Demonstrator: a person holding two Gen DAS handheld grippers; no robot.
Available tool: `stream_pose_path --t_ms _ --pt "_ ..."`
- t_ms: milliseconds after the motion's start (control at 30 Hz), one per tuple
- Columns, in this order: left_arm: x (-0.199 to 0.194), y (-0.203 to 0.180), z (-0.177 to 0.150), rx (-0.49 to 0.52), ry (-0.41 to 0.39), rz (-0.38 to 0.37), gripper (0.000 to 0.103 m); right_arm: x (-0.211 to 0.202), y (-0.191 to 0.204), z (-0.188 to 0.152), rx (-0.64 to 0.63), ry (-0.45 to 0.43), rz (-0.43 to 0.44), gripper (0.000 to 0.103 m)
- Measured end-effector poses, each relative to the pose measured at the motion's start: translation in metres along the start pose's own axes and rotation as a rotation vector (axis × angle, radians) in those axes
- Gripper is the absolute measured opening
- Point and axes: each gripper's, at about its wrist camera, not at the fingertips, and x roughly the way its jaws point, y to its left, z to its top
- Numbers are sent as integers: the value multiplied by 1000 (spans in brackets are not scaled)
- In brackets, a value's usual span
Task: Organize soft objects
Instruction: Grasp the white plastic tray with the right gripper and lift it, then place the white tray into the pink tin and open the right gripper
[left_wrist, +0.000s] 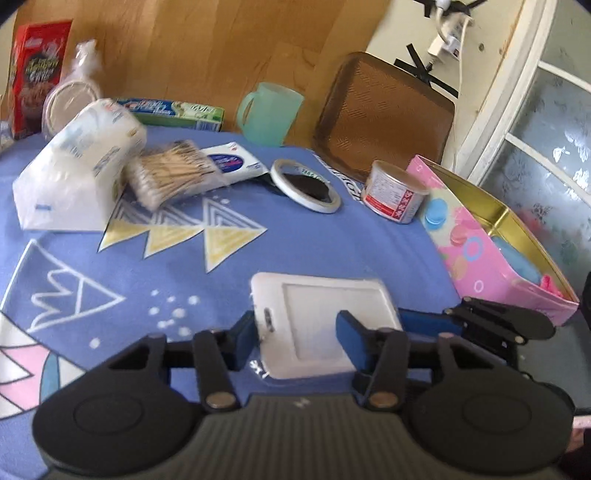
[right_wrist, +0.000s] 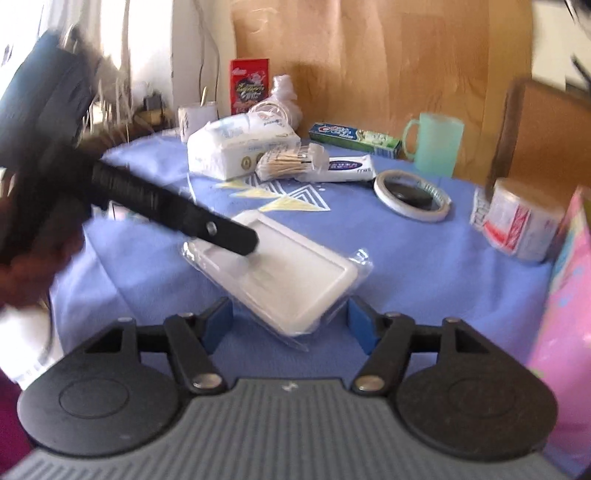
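Left gripper (left_wrist: 295, 341) is closing on the flat white plastic-wrapped card holder (left_wrist: 321, 325), which is lying on the blue patterned cloth covering the worktop (left_wrist: 147, 266), near the front edge, between both grippers. Its blue pads (left_wrist: 352, 341) are sitting at the holder's near end; from the right wrist view one left finger (right_wrist: 221, 234) is resting on top of the holder, so the jaws are pinching it through its thickness, nearly shut on it.

Right gripper (right_wrist: 290, 323) is hanging at the holder's (right_wrist: 284, 277) other end with jaws open, straddling the corner, pads apart from it.

Pink patterned tin box with gold lining (left_wrist: 491, 258) is sitting just beside on the right, lid off, a few coloured soft bits already inside. Judging that as the destination.

Tips for this step:
- Wrapper is slick and the holder is thin: confirming the pinch is biting the holder itself, not only loose film, before lifting.
- Lifting gently, keeping it flat; a one-end grip is likely to let it droop or swing.
- Right jaws are well placed to support the far corner if it sags, otherwise clearing out of the path.
- Routing low and straight to the tin, avoiding the red-and-white labelled can (left_wrist: 395, 195) beside it.
- Tissue pack (left_wrist: 77, 173) and cotton swabs (left_wrist: 173, 173) are sitting well apart at the back, no interference.
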Motion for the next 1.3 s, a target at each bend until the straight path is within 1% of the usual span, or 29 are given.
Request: stream_pose_path --t_ms 33,100,167,300,400,533,600,667,733,767,833,867,900,933,967,1033,1167,1300 --pt "-1 -5 3 16 -9 -1 47 0 1 1 7 -7 -8 64" --pt "-7 -15 12 34 -33 -36 46 -7 3 0 16 -36 -40 64" --pt "-12 -30 25 65 -67 -82 46 -24 1 0 17 -100 -77 64" --pt "-9 -83 51 190 -125 -154 46 -65 -8 4 1 -231 -197 64" --pt "11 -127 64 263 -118 -204 46 -95 -28 2 42 -274 -290 64" --pt "46 -184 75 341 -76 -258 47 -125 -62 -6 124 -272 -392 64" --pt "67 -209 80 368 -27 -268 47 -137 -83 -12 175 -252 -423 64" --pt "91 -232 84 391 35 -265 47 -144 -108 -17 241 -209 -428 64" --pt "110 -253 83 410 86 -255 50 -149 -132 -20 322 -164 -413 64" --pt "120 -264 84 418 111 -242 53 -150 -145 -24 368 -136 -401 64" --pt "134 -275 83 431 130 -229 56 -150 -168 -29 446 -88 -395 65" --pt "139 -279 81 438 131 -213 58 -150 -176 -31 474 -83 -423 66" --pt "142 -281 81 428 123 -198 62 -149 -183 -31 486 -85 -465 67" --pt "142 -280 81 410 121 -200 63 -150 -188 -32 492 -88 -507 67" --pt "140 -278 82 396 122 -212 63 -151 -190 -33 492 -92 -529 67" --pt "135 -274 81 390 101 -218 63 -155 -187 -36 487 -140 -532 67" --pt "112 -263 82 402 34 -211 63 -154 -163 -36 381 -179 -510 66" --pt "89 -251 80 397 -14 -225 63 -149 -147 -31 299 -216 -505 58"
